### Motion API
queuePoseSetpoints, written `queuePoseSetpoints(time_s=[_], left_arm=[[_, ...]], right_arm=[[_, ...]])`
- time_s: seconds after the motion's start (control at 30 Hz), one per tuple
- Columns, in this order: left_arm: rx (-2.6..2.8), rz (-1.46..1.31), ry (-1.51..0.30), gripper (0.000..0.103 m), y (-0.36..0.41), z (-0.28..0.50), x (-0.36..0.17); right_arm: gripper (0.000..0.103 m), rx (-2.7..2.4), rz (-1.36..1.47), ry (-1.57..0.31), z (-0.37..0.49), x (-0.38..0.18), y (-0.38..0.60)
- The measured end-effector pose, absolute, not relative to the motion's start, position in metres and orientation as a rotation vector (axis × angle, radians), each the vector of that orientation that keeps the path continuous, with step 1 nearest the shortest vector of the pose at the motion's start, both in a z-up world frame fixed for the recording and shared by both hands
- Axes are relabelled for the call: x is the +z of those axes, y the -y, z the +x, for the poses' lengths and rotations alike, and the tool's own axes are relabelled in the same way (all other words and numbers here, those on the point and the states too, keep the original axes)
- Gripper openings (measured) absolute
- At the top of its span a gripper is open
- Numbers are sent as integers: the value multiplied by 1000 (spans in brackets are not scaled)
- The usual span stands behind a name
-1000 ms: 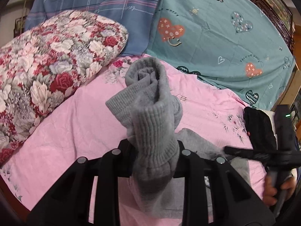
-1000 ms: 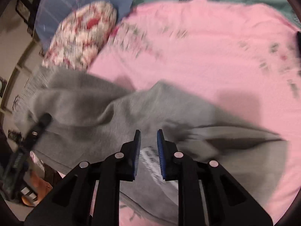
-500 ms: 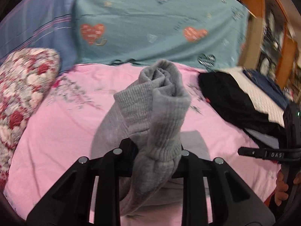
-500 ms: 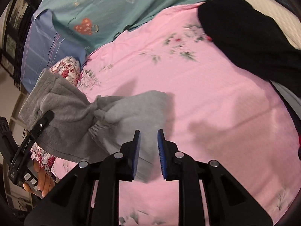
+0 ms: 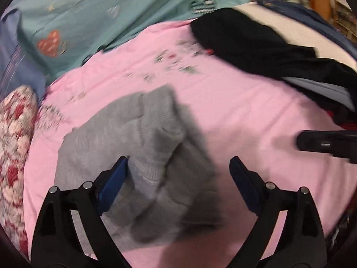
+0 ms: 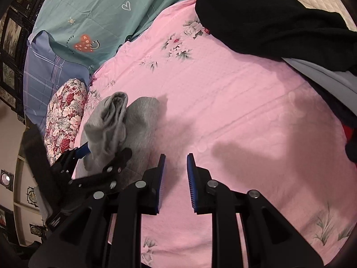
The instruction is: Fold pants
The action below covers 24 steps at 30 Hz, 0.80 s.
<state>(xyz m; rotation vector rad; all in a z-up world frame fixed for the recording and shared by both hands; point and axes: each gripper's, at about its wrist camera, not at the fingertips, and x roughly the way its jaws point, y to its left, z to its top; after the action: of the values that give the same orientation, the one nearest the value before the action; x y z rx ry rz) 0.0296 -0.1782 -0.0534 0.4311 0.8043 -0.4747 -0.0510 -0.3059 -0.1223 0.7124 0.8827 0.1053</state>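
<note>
The grey pants [image 5: 142, 156] lie bunched in a heap on the pink bedsheet [image 5: 245, 116]. My left gripper [image 5: 178, 167] is wide open just above the heap, and the ribbed cuff lies loose between its fingers. In the right wrist view the pants [image 6: 125, 125] lie at the left, with the left gripper [image 6: 102, 154] over them. My right gripper [image 6: 176, 165] hovers over bare pink sheet [image 6: 245, 111] to the right of the pants. Its jaws stand a little apart with nothing between them.
A black garment [image 6: 267, 20] and other piled clothes lie at the right of the bed. A floral pillow [image 6: 64, 114] lies at the left. A teal heart-print quilt [image 6: 100, 11] and a blue one [image 6: 40, 76] sit at the back.
My left gripper has opened and let go of the grey cuff, which has dropped onto the heap. My right gripper has opened a little wider and stays over the bare sheet.
</note>
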Motion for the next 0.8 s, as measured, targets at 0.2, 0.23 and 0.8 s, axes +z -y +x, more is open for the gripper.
queuePoseSetpoints(time_s=[0.2, 0.23, 0.8], left_arm=[[-758, 233, -799, 99, 155, 8, -5], [-771, 179, -804, 99, 142, 12, 0], [-542, -222, -1032, 18, 4, 77, -52]], right_arm=[[21, 74, 733, -872, -57, -121, 316], [21, 71, 730, -871, -58, -120, 317], [21, 369, 497, -940, 60, -58, 197]])
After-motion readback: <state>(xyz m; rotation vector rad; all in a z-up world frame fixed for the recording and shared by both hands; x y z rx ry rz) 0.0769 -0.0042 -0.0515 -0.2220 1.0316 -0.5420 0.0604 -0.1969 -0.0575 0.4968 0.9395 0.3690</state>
